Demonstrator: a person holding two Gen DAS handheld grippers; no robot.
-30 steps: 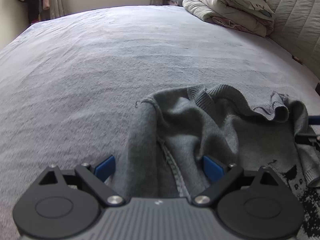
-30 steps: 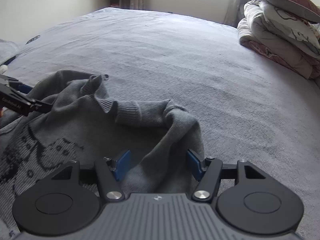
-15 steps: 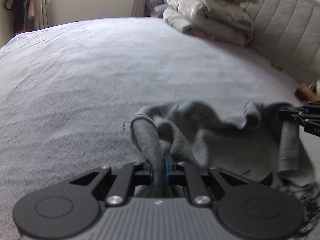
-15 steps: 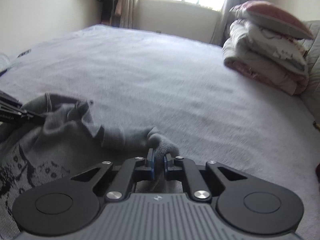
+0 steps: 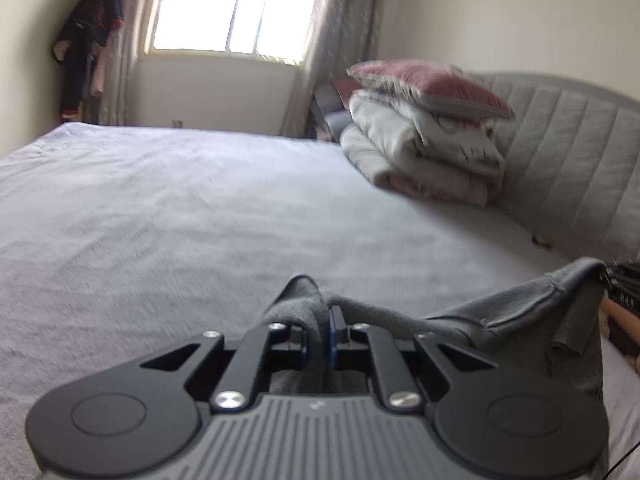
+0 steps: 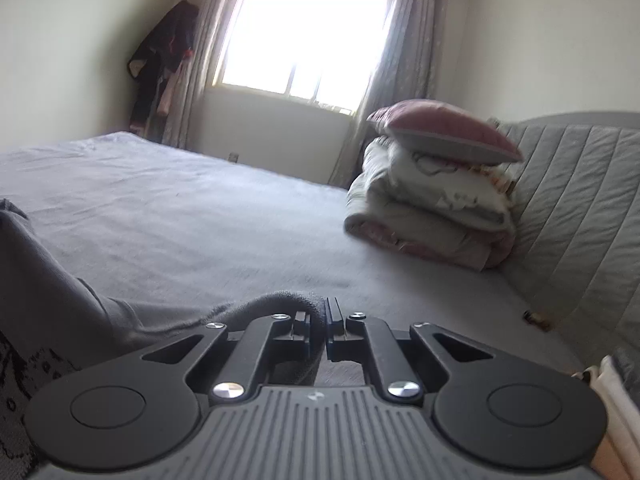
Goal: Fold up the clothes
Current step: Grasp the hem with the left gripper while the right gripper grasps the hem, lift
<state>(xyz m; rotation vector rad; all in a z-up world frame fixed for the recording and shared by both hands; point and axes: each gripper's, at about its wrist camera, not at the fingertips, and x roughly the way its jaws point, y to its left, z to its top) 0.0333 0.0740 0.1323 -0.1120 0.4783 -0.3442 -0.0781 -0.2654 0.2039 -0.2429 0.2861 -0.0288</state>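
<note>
A grey knitted sweater (image 5: 516, 312) with a black pattern hangs lifted off the bed, stretched between the two grippers. My left gripper (image 5: 319, 332) is shut on a bunched edge of the sweater (image 5: 304, 300). In the right wrist view my right gripper (image 6: 318, 330) is shut on another edge of the sweater (image 6: 276, 300), whose body (image 6: 48, 292) drapes down to the left. The right gripper's black tip (image 5: 622, 284) shows at the far right of the left wrist view, holding the cloth's other corner.
The grey bedspread (image 5: 168, 216) spreads wide ahead. A pile of folded quilts with a pink pillow (image 5: 428, 148) sits at the far right against a padded headboard (image 5: 572, 152). A window (image 6: 308, 32) and hanging clothes (image 6: 164, 60) stand behind the bed.
Both grippers went from open around the sweater's edges to shut on them. Both then rose and tilted up, lifting the sweater off the bed, so the window and wall came into view.
</note>
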